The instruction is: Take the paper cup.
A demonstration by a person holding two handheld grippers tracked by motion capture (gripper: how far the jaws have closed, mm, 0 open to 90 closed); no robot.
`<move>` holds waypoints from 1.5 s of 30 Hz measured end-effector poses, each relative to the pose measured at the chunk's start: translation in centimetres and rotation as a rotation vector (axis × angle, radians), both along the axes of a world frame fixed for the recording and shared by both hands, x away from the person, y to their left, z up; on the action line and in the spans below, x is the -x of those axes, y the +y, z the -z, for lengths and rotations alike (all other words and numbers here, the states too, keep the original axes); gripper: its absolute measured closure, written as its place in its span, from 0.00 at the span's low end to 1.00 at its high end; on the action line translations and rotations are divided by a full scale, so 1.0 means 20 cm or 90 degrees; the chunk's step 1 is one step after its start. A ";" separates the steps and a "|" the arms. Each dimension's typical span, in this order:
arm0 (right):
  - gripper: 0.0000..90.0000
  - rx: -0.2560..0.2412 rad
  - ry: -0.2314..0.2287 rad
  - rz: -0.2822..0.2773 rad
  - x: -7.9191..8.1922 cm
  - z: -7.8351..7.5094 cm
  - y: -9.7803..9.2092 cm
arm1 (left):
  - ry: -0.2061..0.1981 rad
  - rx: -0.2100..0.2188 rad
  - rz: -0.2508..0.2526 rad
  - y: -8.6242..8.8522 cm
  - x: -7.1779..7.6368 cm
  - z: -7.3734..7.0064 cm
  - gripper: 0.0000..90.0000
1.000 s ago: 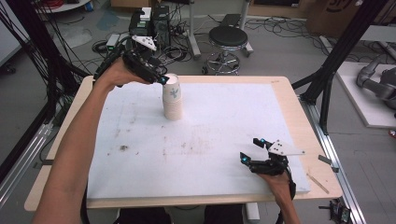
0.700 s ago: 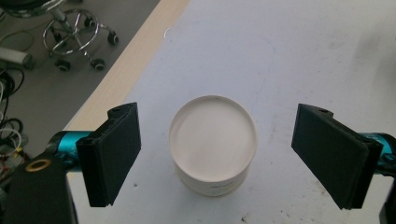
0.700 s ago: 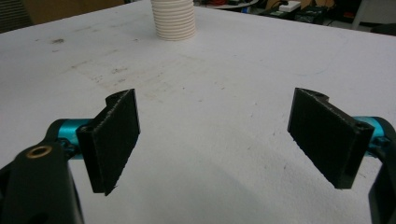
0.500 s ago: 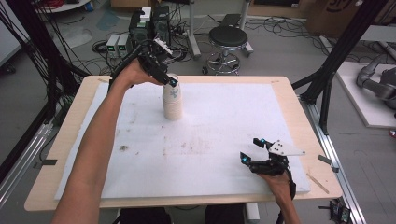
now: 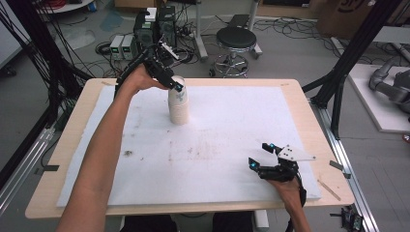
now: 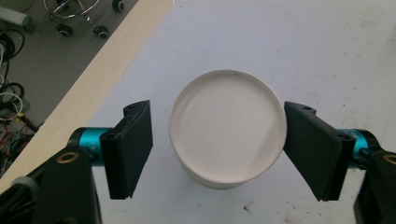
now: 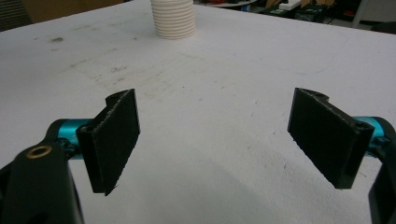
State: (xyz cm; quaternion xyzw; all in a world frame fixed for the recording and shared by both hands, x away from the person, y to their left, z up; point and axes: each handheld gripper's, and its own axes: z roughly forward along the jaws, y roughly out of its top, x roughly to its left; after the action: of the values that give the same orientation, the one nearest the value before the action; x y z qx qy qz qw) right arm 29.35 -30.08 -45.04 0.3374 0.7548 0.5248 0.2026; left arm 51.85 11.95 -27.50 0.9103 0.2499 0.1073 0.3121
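Note:
A stack of white paper cups (image 5: 178, 104) stands upside down on the white mat at the far left of the table. My left gripper (image 5: 175, 85) hovers at the stack's top, open. In the left gripper view its black pads flank the round top of the cup stack (image 6: 228, 126), one on each side, with small gaps and no contact. My right gripper (image 5: 260, 155) rests low over the mat near the front right, open, with nothing between its fingers. In the right gripper view the cup stack (image 7: 173, 18) stands far off, ribbed with rims at its foot.
The white mat (image 5: 217, 145) covers most of the wooden table (image 5: 63, 159); a dark smudge (image 5: 128, 153) marks it at the left. Behind the table stand a black stool (image 5: 237, 38) and electronics boxes (image 5: 150, 24) with cables. Black frame posts rise at both sides.
My left gripper has moved right from beside the stack to over its top, jaws now on either side of it. The right gripper has not moved.

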 end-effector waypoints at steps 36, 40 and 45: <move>0.19 0.002 0.007 0.000 0.00 0.00 0.00 | -0.077 0.084 0.002 0.10 0.15 -0.48 0.40; 0.19 0.006 0.005 -0.001 0.00 0.00 0.00 | -0.089 0.098 0.017 0.11 0.19 -0.53 0.41; 0.19 0.005 0.004 -0.002 0.00 0.00 0.00 | -0.094 0.136 0.037 0.14 0.25 -0.54 0.41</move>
State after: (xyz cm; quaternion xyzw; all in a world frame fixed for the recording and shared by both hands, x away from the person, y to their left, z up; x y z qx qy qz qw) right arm 29.44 -30.02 -45.04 0.3372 0.7579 0.5210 0.2012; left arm 46.90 14.70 -16.74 0.8682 0.2101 0.1375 0.4281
